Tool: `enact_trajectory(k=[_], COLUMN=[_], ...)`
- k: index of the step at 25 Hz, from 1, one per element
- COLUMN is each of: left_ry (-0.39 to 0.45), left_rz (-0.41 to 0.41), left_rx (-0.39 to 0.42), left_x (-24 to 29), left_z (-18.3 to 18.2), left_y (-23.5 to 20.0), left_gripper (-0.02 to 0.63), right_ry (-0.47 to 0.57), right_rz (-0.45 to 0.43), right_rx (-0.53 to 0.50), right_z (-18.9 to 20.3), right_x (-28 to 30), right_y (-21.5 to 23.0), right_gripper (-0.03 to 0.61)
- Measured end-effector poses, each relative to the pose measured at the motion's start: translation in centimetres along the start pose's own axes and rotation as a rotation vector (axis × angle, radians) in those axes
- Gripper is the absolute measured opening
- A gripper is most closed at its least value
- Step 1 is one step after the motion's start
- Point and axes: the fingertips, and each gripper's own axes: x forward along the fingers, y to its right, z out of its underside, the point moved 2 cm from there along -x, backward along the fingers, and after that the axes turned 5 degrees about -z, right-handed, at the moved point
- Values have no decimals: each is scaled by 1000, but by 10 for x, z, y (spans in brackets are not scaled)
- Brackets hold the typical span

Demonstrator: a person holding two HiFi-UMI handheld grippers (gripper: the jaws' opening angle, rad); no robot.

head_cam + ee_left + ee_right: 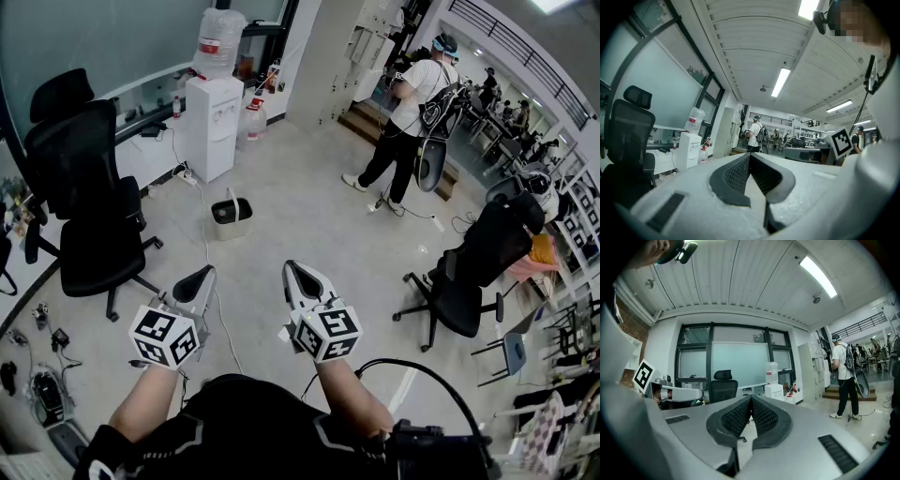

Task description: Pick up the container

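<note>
Light tiled floor (309,225) fills most of the head view. Far left: big black office chair (89,216) w/ headrest, upright on its wheeled base. Right side: second black chair (469,281), something dark draped over its back. Far, left of centre: white water dispenser (211,127) standing against the wall, clear bottle (218,42) w/ red label upside down on top, spare bottle (253,117) on the floor just right of it. Far right: a person (408,103) in white top and dark trousers stands by a low step, back turned, well apart from everything near.

Near edge: the wearer's forearms hold both tools side by side, pointing far and level. Left tongs (208,270): jaws together, ribbed pads meeting at the tip, nothing btw them per left gripper view. Right tongs (289,265): same, jaws pressed together, empty per right gripper view. Each has a marker cube behind the jaws: left cube (167,337), right cube (328,333).

Container (231,217): small grey tub w/ dark inside and a pale handle or strip across the top. It sits upright on the floor, near side of the dispenser and slightly right of it. It lies far of the left tongs, a bit left of the gap btw the two tools, well apart from both and touched by neither. A thin cable (202,234) runs on the floor just left of it.
</note>
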Motion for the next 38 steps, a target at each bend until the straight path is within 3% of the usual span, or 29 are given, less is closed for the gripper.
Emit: enact_trajectory(k=[13, 19, 23, 38], left_ry=[-19, -9, -25, -19], left_rz=[-13, 48, 47, 81], left_rx=[-25, 41, -2, -38], left_x=[-8, -8, -10, -21], left_z=[4, -1, 5, 5], left_y=[-7, 0, -9, -55], left_gripper=[7, 7, 7, 8], right_ry=[25, 28, 11, 17], right_rz=[-5, 0, 3, 45], right_rx=[27, 6, 33, 18], right_z=[0, -4, 1, 5], right_x=[-3, 4, 10, 35], right_y=[-8, -15, -21, -53], right_gripper=[9, 9, 9, 9])
